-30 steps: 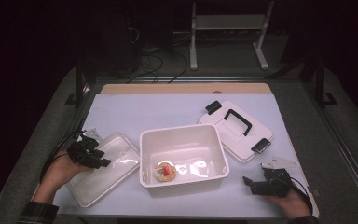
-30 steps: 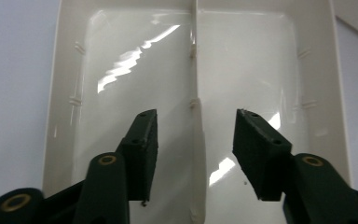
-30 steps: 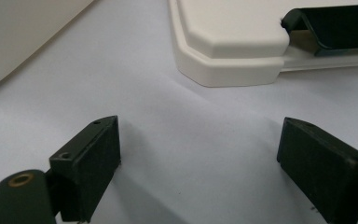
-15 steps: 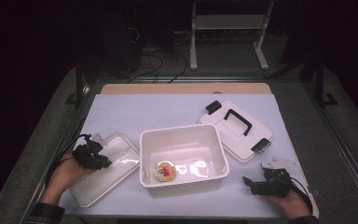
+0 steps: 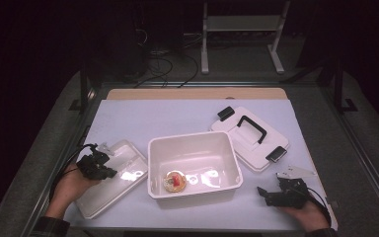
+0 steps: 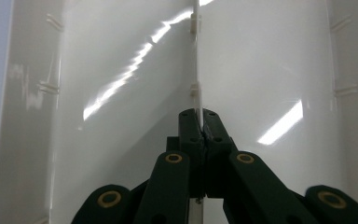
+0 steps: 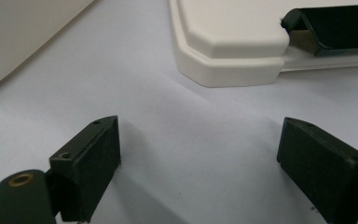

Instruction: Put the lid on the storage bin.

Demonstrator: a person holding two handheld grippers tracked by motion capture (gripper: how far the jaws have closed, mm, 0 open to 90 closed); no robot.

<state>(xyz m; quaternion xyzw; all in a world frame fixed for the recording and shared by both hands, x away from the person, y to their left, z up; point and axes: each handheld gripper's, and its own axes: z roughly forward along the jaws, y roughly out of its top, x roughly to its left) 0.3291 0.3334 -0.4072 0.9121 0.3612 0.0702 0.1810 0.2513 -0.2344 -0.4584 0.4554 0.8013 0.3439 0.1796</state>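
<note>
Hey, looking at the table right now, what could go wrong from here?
1. The left gripper is shut on the thin centre rib of the clear tray; a pinch that narrow may slip or flex if lifted.
2. The tray lies close beside the white bin, so swinging it could knock the bin and the small food item inside.
3. The right gripper rests open near the lid and could nudge it.

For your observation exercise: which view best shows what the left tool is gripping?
The left gripper view: the left tool is shut on the tray's thin divider. The high view shows it at the tray, grip unclear. The right gripper view faces away.
</note>
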